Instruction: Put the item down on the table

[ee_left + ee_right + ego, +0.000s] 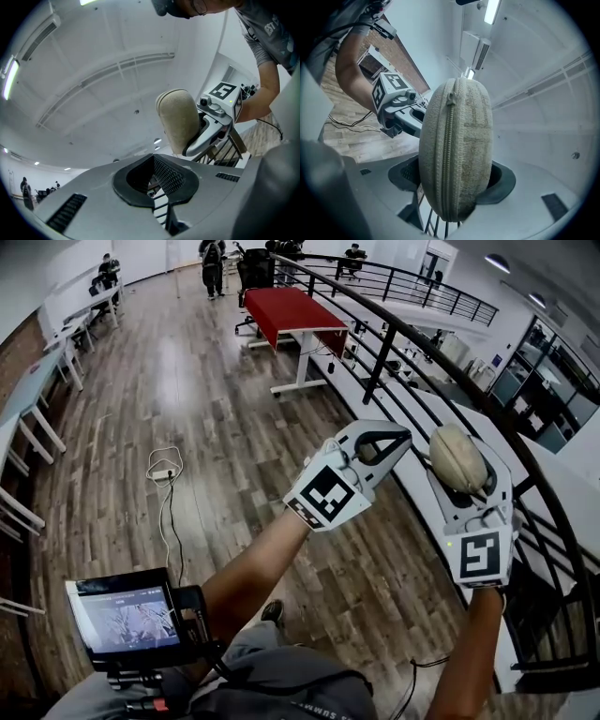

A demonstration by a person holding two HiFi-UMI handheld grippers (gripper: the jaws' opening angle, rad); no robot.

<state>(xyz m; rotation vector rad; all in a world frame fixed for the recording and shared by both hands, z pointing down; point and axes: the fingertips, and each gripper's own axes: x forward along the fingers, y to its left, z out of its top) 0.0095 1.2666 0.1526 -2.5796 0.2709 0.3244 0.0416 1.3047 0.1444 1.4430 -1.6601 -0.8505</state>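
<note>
So from where I'm sitting, both grippers are held up in the air over the wood floor (187, 409), right next to the black railing (394, 343). The right gripper (466, 486) is clamped on the beige zip pouch (457, 457). In the right gripper view it stands on edge between the two jaws, with the zipper (449, 154) running down the side that faces the camera, and it fills most of the gap. The left gripper (380, 446) has nothing in it. Its jaws are pulled together at the tips, and in the left gripper view I only see the dark padded hollow with a thin slit below it. The two grippers are close but not touching, and the left one's tip points toward the pouch. The pouch isn't on any table. The nearest surface I can make out is the red table (292, 310), well away up the room, plus some white desks (28, 390) along the left wall. There's a small screen (127, 620) down by the person's left arm and a loose cable (167, 465) lying on the floor.
</note>
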